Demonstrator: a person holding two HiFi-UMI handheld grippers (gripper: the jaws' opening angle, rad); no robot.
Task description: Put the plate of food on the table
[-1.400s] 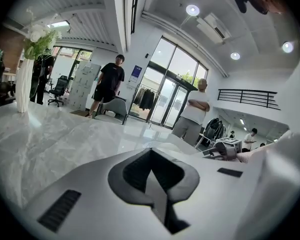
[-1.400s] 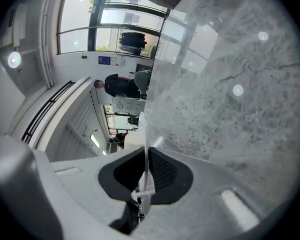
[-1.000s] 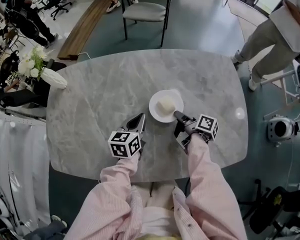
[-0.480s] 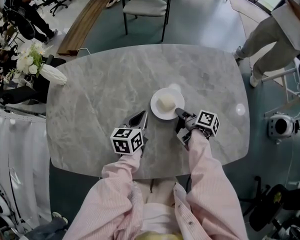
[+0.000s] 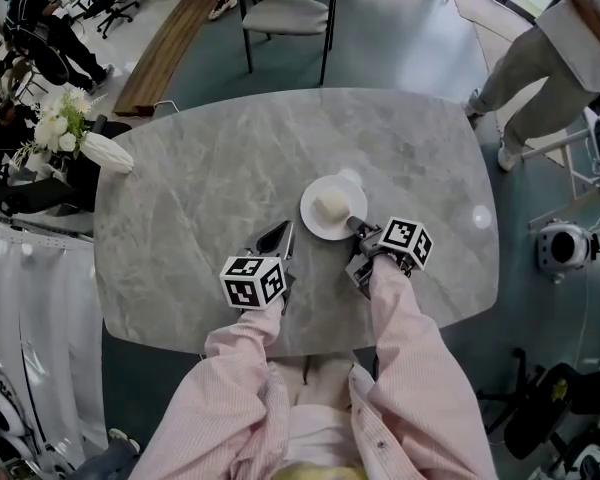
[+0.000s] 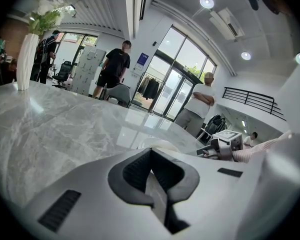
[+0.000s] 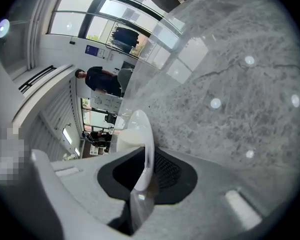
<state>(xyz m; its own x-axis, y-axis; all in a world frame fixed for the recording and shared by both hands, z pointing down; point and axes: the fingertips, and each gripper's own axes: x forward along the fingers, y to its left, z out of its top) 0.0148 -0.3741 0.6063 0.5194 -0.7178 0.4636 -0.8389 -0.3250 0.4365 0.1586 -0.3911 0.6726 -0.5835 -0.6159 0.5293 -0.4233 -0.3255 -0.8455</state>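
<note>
A white plate [image 5: 345, 224] with a pale bun [image 5: 330, 204] on it rests flat on the grey marble table [image 5: 200, 188], right of centre. My right gripper [image 5: 354, 226] is at the plate's near right rim. In the right gripper view the plate [image 7: 140, 134] has its rim standing between the jaws of the right gripper [image 7: 142, 176]. Those jaws have just been opening, and a thin gap shows beside the rim. My left gripper [image 5: 283, 232] lies on the table left of the plate, shut and empty. The left gripper [image 6: 152, 171] looks across the marble, and the plate [image 6: 160, 145] peeks over it.
A white vase [image 5: 108, 155] of flowers lies at the table's left edge. A grey chair [image 5: 285, 13] stands beyond the far edge, with a wooden bench [image 5: 165, 53] to its left. A person [image 5: 540, 78] stands at the far right, near a round device [image 5: 560, 253] on the floor.
My right hand has rolled a little at the plate's rim, so its marker cube sits slightly higher and further left. The plate and the left gripper have stayed put.
</note>
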